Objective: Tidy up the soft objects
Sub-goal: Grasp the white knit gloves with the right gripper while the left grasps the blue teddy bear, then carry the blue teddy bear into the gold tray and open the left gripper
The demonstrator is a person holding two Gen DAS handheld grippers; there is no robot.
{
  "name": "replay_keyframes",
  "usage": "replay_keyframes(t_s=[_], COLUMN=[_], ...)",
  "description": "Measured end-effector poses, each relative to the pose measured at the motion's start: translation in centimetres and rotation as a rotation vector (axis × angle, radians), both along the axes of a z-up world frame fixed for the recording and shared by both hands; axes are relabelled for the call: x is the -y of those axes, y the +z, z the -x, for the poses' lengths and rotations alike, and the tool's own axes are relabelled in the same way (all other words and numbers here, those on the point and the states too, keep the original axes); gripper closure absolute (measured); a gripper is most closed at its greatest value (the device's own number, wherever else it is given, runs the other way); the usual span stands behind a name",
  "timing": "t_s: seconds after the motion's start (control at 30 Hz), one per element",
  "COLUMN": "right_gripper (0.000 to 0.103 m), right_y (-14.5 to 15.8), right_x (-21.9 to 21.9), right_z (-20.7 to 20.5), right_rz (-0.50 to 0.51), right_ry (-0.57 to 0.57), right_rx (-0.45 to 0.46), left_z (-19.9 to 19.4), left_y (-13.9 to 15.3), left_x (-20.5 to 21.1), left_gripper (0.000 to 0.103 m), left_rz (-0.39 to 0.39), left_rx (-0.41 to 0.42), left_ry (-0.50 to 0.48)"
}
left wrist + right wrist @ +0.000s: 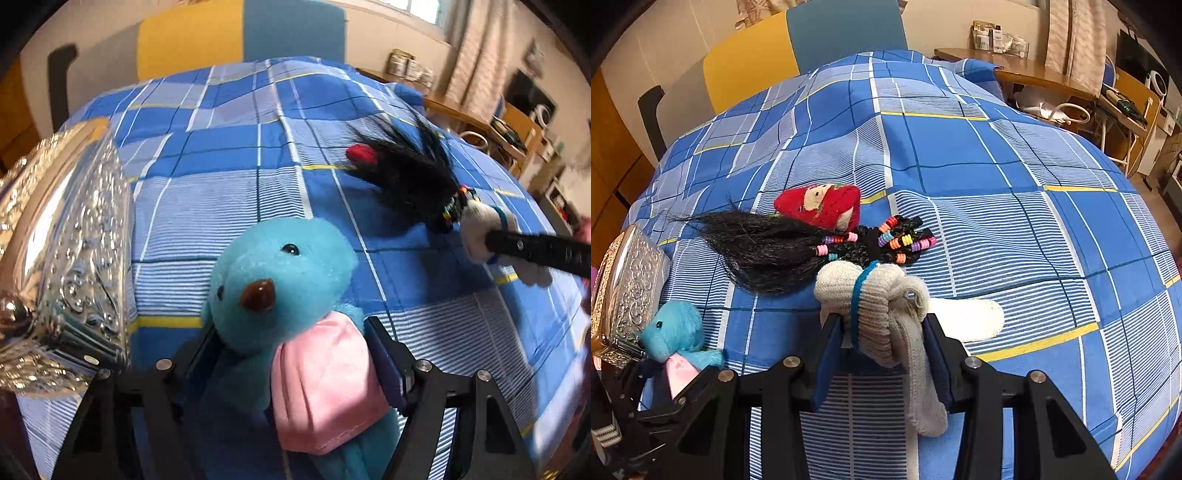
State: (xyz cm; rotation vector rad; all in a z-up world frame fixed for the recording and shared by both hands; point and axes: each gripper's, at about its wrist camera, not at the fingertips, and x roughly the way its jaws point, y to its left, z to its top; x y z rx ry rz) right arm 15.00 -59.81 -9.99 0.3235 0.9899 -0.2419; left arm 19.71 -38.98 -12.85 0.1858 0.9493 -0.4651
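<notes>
My left gripper (291, 332) is shut on a blue plush toy (284, 273) with a pink cloth (325, 384) at its neck, held just right of an embossed silver box (62, 251). The toy (670, 330) and box (626, 291) also show at the left of the right wrist view. My right gripper (879, 325) is shut on bundled white knit gloves (875, 295) with a blue band. Just beyond them lie a black hairpiece (768, 247) with coloured beads (905, 242) and a small red plush (820, 206).
Everything rests on a blue checked sheet (997, 166) over a table. A yellow and blue chair (798, 44) stands behind it. A wooden desk (1034, 74) with clutter stands at the back right.
</notes>
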Motion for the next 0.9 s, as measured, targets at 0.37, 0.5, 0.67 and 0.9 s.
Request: replay_keyframes(t_s=[0.37, 0.5, 0.67, 0.9], right_gripper=[0.059, 0.059, 0.059, 0.059], right_y=[-0.1, -0.2, -0.4, -0.4], right_x=[0.0, 0.0, 0.0, -0.2], right_z=[-0.1, -0.2, -0.4, -0.4], right_rz=[0.002, -0.001, 0.0, 0.011], right_ry=[0.0, 0.002, 0.001, 0.003], right_rx=[-0.008, -0.013, -0.023, -0.026], left_z=[-0.3, -0.4, -0.2, 0.6], left_y=[-0.2, -0.5, -0.3, 1.1], left_x=[0.5, 1.3, 0.7, -0.6], left_gripper=[0.022, 0.018, 0.04, 0.045], left_rz=[0.022, -0.03, -0.041, -0.023], left_rx=[0.023, 0.025, 0.039, 0.06], left_ry=[-0.057, -0.055, -0.061, -0.063])
